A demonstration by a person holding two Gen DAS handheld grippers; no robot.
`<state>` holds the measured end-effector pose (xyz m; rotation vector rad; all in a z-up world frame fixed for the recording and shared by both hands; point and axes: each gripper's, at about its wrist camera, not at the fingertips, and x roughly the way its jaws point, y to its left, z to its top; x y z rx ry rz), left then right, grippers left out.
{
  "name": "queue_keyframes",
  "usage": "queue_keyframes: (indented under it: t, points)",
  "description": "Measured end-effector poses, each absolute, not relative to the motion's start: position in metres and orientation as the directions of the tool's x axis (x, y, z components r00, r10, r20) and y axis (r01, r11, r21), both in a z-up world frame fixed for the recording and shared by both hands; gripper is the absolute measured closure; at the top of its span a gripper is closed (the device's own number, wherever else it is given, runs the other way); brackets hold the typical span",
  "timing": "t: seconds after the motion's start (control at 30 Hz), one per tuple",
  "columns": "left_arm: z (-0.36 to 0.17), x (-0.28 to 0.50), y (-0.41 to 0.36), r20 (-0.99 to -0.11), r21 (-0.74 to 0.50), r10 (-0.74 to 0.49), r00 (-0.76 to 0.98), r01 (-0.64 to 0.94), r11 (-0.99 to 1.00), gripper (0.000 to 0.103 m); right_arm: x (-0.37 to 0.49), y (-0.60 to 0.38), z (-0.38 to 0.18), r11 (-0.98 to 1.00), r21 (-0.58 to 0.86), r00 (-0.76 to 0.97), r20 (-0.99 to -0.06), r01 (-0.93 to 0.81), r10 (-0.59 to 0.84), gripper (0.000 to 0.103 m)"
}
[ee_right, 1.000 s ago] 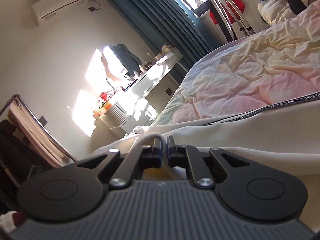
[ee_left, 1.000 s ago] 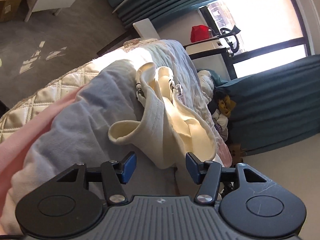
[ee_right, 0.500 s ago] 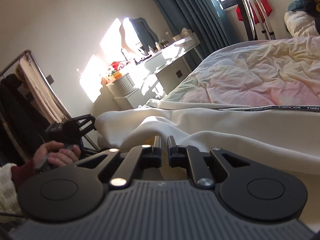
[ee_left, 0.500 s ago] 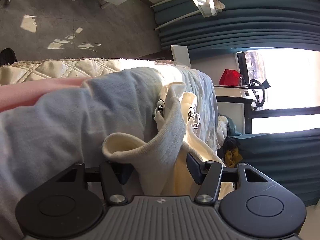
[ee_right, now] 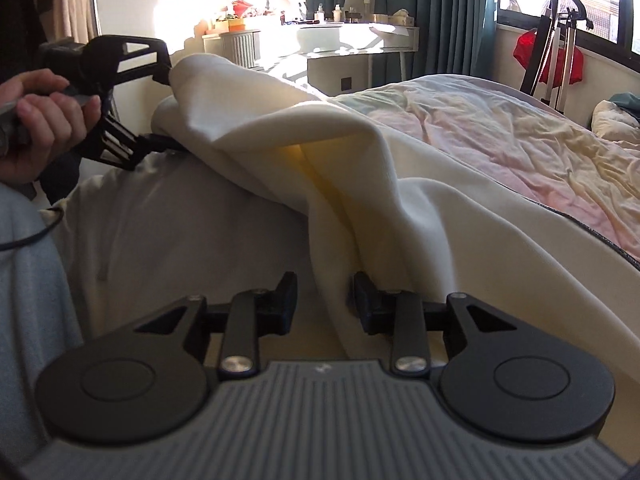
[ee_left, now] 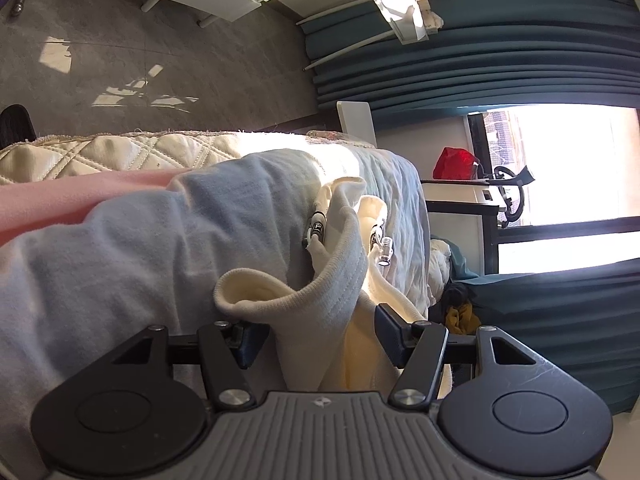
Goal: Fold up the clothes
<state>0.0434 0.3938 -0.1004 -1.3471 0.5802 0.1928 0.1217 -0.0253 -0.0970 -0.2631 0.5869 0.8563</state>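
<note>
A cream hooded sweatshirt [ee_right: 360, 184] lies rumpled on the bed [ee_right: 520, 136], near the edge closest to the person, part of it raised in a ridge toward the left tongs [ee_right: 160, 108]. Its ribbed edge [ee_left: 320, 300] and metal-tipped drawcords [ee_left: 384, 248] show in the left wrist view, draped over a pale blue garment [ee_left: 140, 248] with a pink one [ee_left: 60, 204] beside it at the quilted mattress edge [ee_left: 120, 152].

The right tongs [ee_right: 323, 304] now stand partly open, a fold of the cream cloth hanging in the gap and brushing the right finger; a second ago, and half a second ago too, they were shut tight at the fabric. That points to a release on this side, so the fold there appears laid down or due for a fresh grip.

The left tongs [ee_left: 316, 332] are wide open, as they were a second ago, but have moved in until the ribbed edge sits between the fingers, with nothing yet pinched. In the right wrist view a hand [ee_right: 40, 120] holds them at the lifted cloth. The sweatshirt is not yet a flat, squared fold; more folding looks needed.
</note>
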Motion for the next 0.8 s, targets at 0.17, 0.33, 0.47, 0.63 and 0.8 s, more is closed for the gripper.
queue_keyframes:
  t: [0.17,0.33,0.47,0.63,0.8]
  points:
    - [-0.093,0.040,0.394,-0.481,-0.864,-0.164,0.861,-0.434,0.256,0.053,0.120,-0.022,-0.103,0.658,-0.069,0.589,-0.521,-0.750,0.617,0.077]
    - [-0.075,0.031,0.395,-0.429,-0.864,-0.087,0.899,-0.380,0.331,0.086,0.111,-0.027,-0.092,0.647,-0.087,0.600,-0.483,-0.758,0.638,0.096]
    - [-0.063,0.023,0.395,-0.388,-0.862,-0.040,0.921,-0.347,0.369,0.088,0.097,-0.034,-0.070,0.625,-0.089,0.593,-0.442,-0.776,0.673,0.096]
    - [-0.059,0.008,0.397,-0.421,-0.855,-0.039,0.906,-0.382,0.352,0.088,0.085,-0.018,-0.087,0.532,-0.143,0.511,-0.564,-0.834,0.649,0.096]
    - [-0.054,-0.006,0.400,-0.453,-0.846,-0.039,0.891,-0.416,0.333,0.083,0.086,-0.001,-0.115,0.502,-0.176,0.483,-0.648,-0.847,0.588,0.095]
